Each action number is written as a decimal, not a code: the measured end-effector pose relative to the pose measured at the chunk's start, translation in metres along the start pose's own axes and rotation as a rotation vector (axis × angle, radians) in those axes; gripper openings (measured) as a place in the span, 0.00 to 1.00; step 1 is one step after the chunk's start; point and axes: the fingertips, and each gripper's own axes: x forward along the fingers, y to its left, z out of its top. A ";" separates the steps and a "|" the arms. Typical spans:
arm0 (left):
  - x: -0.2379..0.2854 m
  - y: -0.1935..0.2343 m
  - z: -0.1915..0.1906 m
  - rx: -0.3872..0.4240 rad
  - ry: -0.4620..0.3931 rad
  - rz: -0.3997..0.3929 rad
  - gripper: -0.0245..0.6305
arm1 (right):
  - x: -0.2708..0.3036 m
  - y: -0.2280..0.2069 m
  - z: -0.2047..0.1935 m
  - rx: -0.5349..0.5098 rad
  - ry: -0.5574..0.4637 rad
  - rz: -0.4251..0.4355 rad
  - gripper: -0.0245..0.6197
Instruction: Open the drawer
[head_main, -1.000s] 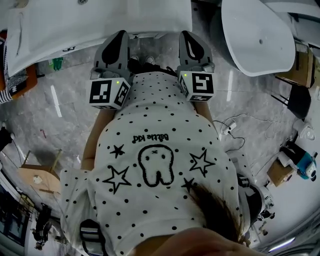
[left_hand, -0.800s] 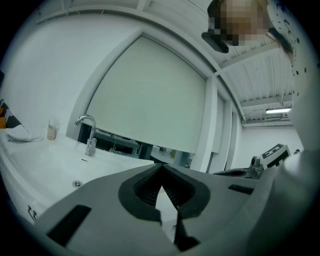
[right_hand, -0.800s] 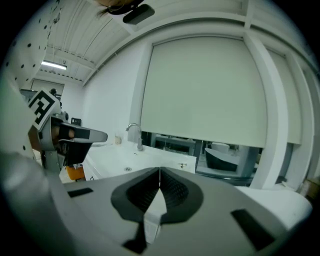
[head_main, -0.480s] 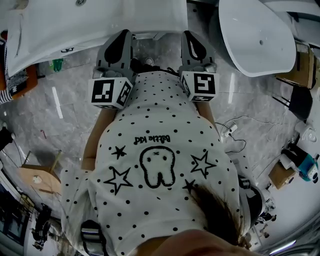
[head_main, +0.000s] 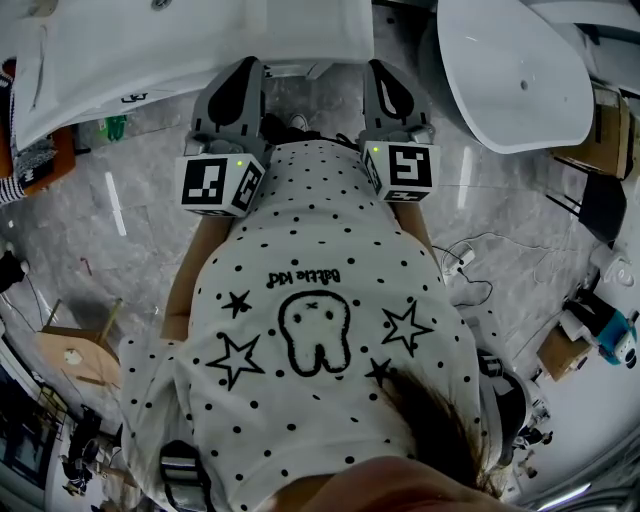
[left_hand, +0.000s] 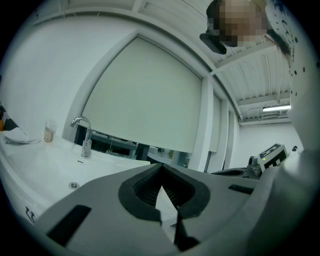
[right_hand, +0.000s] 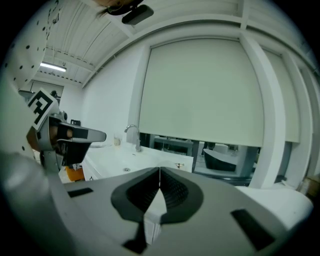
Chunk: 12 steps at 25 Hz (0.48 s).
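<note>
No drawer front shows in any view; it would lie hidden under the white vanity counter. My left gripper and right gripper are held side by side in front of the person's dotted shirt, their tips at the counter's near edge. In the left gripper view the left gripper is shut, pads meeting with nothing between them. The right gripper is shut and empty too. Each gripper shows in the other's view: the right gripper and the left gripper.
A chrome faucet and a drain sit on the counter top. A large white oval tub stands to the right. Cables and boxes lie on the marble floor. A pale roller blind fills the wall ahead.
The head view has shifted slightly; both grippers keep their places at the counter's edge, still shut.
</note>
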 end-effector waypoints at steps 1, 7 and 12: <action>0.000 0.000 0.000 0.002 -0.001 0.000 0.04 | 0.000 0.000 0.000 -0.002 -0.001 0.001 0.06; -0.001 0.002 0.000 -0.004 -0.008 0.005 0.04 | 0.001 -0.001 0.001 -0.005 -0.002 0.002 0.06; -0.002 0.003 0.001 -0.009 -0.010 0.016 0.04 | 0.002 -0.001 0.001 -0.008 0.000 0.006 0.06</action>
